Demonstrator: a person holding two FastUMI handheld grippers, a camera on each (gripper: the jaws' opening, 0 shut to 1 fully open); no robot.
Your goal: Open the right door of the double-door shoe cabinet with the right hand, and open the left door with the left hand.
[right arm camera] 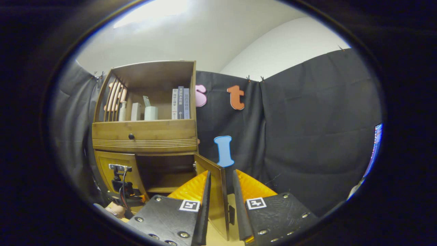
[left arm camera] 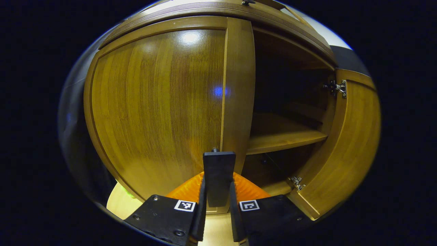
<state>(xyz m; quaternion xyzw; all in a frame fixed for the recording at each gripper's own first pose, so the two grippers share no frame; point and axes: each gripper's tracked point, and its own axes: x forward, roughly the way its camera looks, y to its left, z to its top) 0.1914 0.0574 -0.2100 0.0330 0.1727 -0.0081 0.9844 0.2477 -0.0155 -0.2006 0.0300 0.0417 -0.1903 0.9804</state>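
Looks to me like a staged home corner inside a recording booth, not a real house. I've got a wooden shoe cabinet (right arm camera: 145, 150) with books (right arm camera: 180, 103) and a mug (right arm camera: 151, 113) on its top shelf, but black cloth (right arm camera: 307, 130) is pinned up all round it, with plain white wall (right arm camera: 218, 37) above the cloth.

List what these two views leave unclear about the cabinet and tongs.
Left gripper view: upper compartment beside the open right door, too dark for contents.
Left gripper view: left door handle, lower end covered by the left tongs.
Right gripper view: whether the right tongs press on the door edge.
Right gripper view: books, titles too small.
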